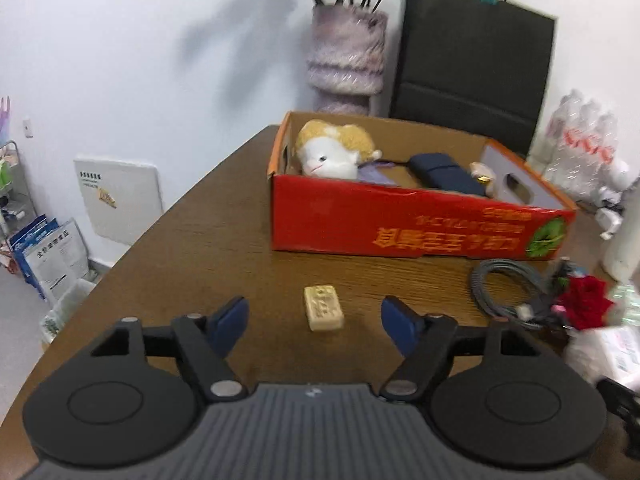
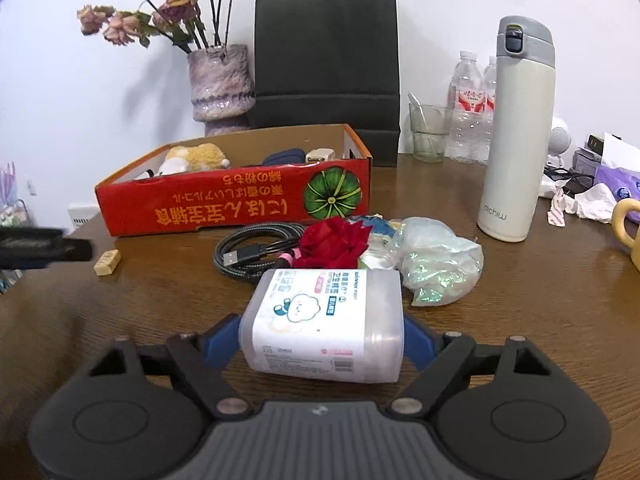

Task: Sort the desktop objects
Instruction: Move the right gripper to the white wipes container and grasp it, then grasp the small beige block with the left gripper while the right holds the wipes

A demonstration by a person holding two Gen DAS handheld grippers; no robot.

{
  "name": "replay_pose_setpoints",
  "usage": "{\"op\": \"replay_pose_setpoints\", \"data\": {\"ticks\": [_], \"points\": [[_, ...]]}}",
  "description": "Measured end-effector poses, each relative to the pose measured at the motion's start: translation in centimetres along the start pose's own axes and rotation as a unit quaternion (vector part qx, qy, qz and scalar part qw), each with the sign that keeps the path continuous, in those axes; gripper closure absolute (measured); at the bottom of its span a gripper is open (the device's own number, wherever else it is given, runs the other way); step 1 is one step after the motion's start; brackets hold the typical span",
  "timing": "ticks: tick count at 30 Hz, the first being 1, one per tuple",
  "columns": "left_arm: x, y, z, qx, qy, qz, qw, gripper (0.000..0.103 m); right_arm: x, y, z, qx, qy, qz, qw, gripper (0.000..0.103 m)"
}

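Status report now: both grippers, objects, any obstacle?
Left gripper open around block. Right gripper around swab box, contact unclear. Cable, rose beyond.

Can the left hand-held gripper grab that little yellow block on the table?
Probably yes. The small yellow block lies alone on the table, just ahead of the open left hand-held gripper, with nothing between them.

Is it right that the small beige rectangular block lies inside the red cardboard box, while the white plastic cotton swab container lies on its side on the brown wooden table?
Not quite. The small beige rectangular block lies on the brown wooden table, outside the red cardboard box, as the left wrist view shows. The white plastic cotton swab container does lie on its side on the table.
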State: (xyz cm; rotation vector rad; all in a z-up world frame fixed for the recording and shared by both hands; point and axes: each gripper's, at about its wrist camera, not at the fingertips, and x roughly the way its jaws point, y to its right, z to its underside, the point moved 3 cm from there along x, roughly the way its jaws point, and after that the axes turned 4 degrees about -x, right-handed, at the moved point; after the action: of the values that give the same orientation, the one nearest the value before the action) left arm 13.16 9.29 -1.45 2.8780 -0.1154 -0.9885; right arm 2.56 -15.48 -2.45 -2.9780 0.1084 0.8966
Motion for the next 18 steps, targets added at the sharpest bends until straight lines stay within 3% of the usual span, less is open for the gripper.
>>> {"op": "replay_pose_setpoints", "data": {"ticks": [2, 4, 6, 11, 18], "points": [[1.2, 0.0, 0.0, -0.001, -0.007, -0.003, 1.0, 0.043, -0.2, 0.1, 0.2, 0.005, 0.007, -0.005, 1.0, 0.02], [2.4, 0.0, 0.2, -0.005, -0.025, 0.005, 0.9997, 0.073, -0.3, 0.1, 0.4, 0.005, 0.013, -0.009, 1.0, 0.02], [2.7, -0.1, 0.5, -0.013, -0.023, 0.008, 0.9996, 0.081, -0.5, 0.3, 0.4, 0.009, 0.016, -0.017, 1.0, 0.02], [1.1, 0.3, 1.5, -0.01, -0.015, 0.018, 0.9997, 0.082, -1.1, 0.2, 0.3, 0.011, 0.031, -0.029, 0.999, 0.021], [-7.1, 0.7, 4.3, -0.026, 0.024, 0.045, 0.9984, 0.082, -3.9, -0.6, -0.1, -0.011, 0.07, -0.047, 0.996, 0.021]]}}
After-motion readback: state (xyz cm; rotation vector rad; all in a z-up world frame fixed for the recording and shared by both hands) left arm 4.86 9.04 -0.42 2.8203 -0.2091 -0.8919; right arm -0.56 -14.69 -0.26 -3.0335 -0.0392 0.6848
